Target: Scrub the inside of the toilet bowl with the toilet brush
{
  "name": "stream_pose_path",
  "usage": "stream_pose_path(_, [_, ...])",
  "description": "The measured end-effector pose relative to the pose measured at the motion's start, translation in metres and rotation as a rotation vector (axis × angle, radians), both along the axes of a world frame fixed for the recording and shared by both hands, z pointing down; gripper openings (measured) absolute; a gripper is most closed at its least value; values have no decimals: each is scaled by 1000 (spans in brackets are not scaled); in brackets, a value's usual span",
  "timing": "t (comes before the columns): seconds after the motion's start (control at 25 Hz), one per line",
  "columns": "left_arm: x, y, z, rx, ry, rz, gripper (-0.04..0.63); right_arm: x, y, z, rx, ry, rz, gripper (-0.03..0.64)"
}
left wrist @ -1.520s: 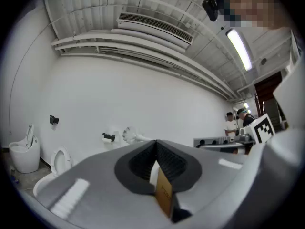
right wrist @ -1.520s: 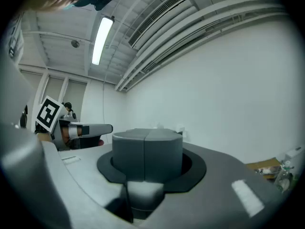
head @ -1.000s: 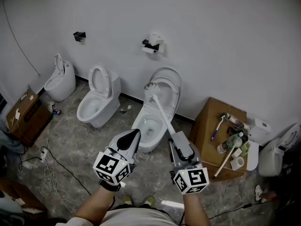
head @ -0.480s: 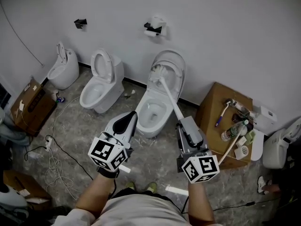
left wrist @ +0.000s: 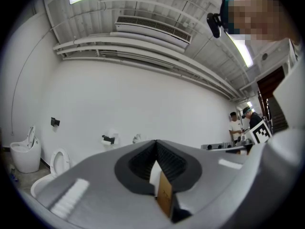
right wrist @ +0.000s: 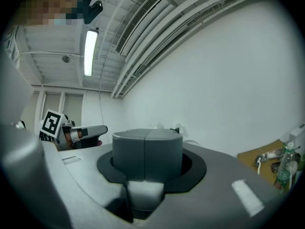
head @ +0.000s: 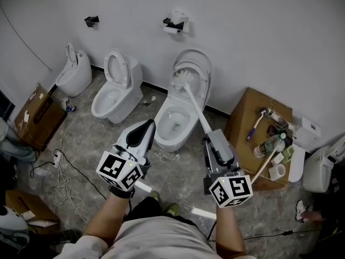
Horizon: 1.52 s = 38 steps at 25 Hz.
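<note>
At twelve o'clock from the person's feet, the open toilet bowl [head: 165,140] stands against the white wall, its lid [head: 200,63] raised. The right tongs [head: 211,135] are pressed together on the white handle of the toilet brush [head: 197,110]. The handle slants from them toward eleven o'clock. The bristle head [head: 180,79] is up in front of the raised lid, above the back of the bowl and not down in it. Whether it touches the lid cannot be told. In the right gripper view the right tongs [right wrist: 147,149] show no gap between them.

The left tongs [head: 144,127] hang at nine o'clock of the right ones, well apart from the brush, with their tips just short of the bowl's front edge. In the left gripper view these tongs [left wrist: 155,147] meet at the tips.

A brown box [head: 245,123] with a bottle [head: 268,146] on it stands at three o'clock of the bowl. A second toilet [head: 116,99] stands at nine o'clock.
</note>
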<state>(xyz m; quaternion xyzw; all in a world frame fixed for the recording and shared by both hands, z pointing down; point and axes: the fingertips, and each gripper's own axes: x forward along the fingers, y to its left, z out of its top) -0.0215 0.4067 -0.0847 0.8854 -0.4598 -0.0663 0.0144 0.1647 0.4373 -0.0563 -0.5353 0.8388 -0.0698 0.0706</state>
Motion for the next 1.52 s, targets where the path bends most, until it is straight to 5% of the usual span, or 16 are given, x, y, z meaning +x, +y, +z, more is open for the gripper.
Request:
stream_pose_path(0.68, [-11, -109, 39, -32, -2, 6, 6, -7, -94, 38, -76, 30, 25, 164])
stream_pose_path(1.52, [-58, -326, 173, -184, -34, 131, 6, -71, -281, 180, -399, 65, 104, 164])
